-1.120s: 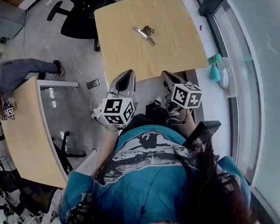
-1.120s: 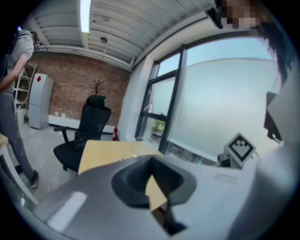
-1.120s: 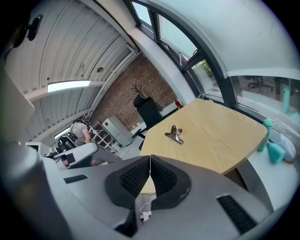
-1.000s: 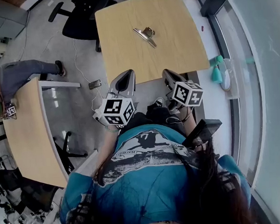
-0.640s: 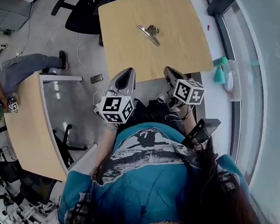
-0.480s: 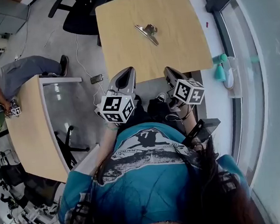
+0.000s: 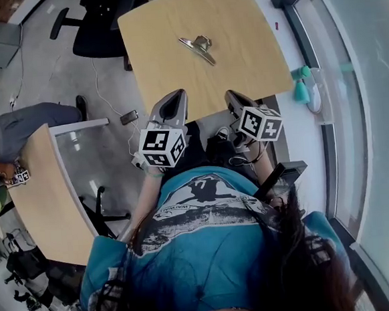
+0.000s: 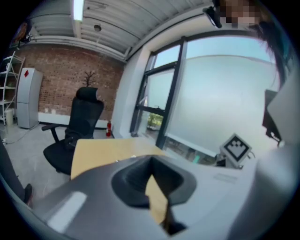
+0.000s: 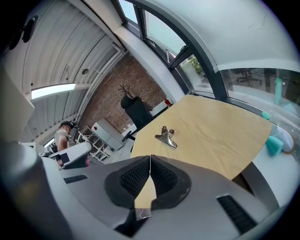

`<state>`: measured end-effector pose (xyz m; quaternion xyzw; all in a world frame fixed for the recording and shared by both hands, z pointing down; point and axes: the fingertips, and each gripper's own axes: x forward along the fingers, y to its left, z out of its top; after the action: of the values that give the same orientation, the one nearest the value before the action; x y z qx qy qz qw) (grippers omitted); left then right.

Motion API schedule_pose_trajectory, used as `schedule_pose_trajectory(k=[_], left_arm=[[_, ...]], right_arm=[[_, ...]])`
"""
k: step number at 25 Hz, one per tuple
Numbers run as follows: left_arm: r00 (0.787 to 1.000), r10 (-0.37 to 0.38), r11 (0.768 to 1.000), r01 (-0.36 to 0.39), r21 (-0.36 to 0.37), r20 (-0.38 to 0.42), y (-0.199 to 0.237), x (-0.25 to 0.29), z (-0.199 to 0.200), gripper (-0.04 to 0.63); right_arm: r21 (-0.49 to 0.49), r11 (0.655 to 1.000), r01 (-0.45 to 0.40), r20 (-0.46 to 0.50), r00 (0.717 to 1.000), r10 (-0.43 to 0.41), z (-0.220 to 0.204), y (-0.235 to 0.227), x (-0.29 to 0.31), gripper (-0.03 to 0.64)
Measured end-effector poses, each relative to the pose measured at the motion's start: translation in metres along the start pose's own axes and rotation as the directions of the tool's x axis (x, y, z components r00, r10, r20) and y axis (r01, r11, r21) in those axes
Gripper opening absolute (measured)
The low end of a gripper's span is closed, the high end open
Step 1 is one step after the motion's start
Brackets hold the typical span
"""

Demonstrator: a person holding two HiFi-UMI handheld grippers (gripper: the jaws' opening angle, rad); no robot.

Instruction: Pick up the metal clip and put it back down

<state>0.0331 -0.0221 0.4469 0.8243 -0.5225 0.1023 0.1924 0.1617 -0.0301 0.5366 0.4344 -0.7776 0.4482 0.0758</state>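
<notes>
The metal clip [image 7: 196,47] lies on the light wooden table [image 7: 247,60], towards its far middle, handles up. In the right gripper view the clip [image 9: 166,137] sits well beyond the jaws on the table [image 9: 220,136]. My left gripper [image 7: 170,101] hovers at the table's near edge, shut, nothing held. Its own view shows the gripper [image 8: 151,160] with jaws meeting and the table [image 8: 101,150] ahead. My right gripper [image 7: 232,98] is beside it at the same edge. That gripper [image 9: 150,157] is shut on nothing. Both are far short of the clip.
A black office chair [image 7: 101,31] stands behind the table's far left corner. A second wooden desk [image 7: 40,190] and a seated person [image 7: 12,132] are at the left. A teal object [image 7: 301,91] rests on the window ledge at the right.
Both grippers stay shut at the table's near edge and the clip lies where it was. Only the head view has shifted a little.
</notes>
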Motion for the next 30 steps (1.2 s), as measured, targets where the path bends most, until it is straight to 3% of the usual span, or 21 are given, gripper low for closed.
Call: schedule_pose_trajectory(k=[10,14,17,18,20,24,30], left_arm=[[0.998,-0.069,0.997,0.069,-0.028,-0.011,0.065,0.021,0.015,0.005],[0.995,-0.094,0.995,0.093,-0.034,-0.022,0.088,0.036,0.017,0.005],[0.993,-0.114,0.993,0.113,-0.031,-0.033,0.101,0.047,0.020,0.005],[0.992,-0.120,0.992,0.119,-0.029,-0.039,0.105,0.050,0.021,0.005],[0.990,-0.130,0.991,0.129,-0.022,-0.056,0.114,0.056,0.021,0.005],[0.987,-0.135,0.991,0.134,-0.017,-0.091,0.137,0.064,0.019,0.005],[0.985,-0.121,0.993,0.120,-0.010,-0.121,0.176,0.075,0.022,0.005]], right_arm=[[-0.095,0.994,0.044,-0.009,0.999,-0.045,0.035,0.021,0.064,0.017],[-0.193,0.979,0.073,-0.035,0.996,-0.081,0.056,0.013,0.099,0.018],[-0.298,0.947,0.119,-0.044,0.989,-0.138,0.075,-0.001,0.124,0.021],[-0.335,0.935,0.121,-0.053,0.988,-0.146,0.081,-0.006,0.134,0.035],[-0.391,0.914,0.109,-0.079,0.985,-0.151,0.089,-0.014,0.154,0.183],[-0.432,0.894,0.115,-0.120,0.976,-0.184,0.097,-0.034,0.195,0.189],[-0.412,0.903,0.123,-0.200,0.954,-0.221,0.088,-0.049,0.247,0.189]])
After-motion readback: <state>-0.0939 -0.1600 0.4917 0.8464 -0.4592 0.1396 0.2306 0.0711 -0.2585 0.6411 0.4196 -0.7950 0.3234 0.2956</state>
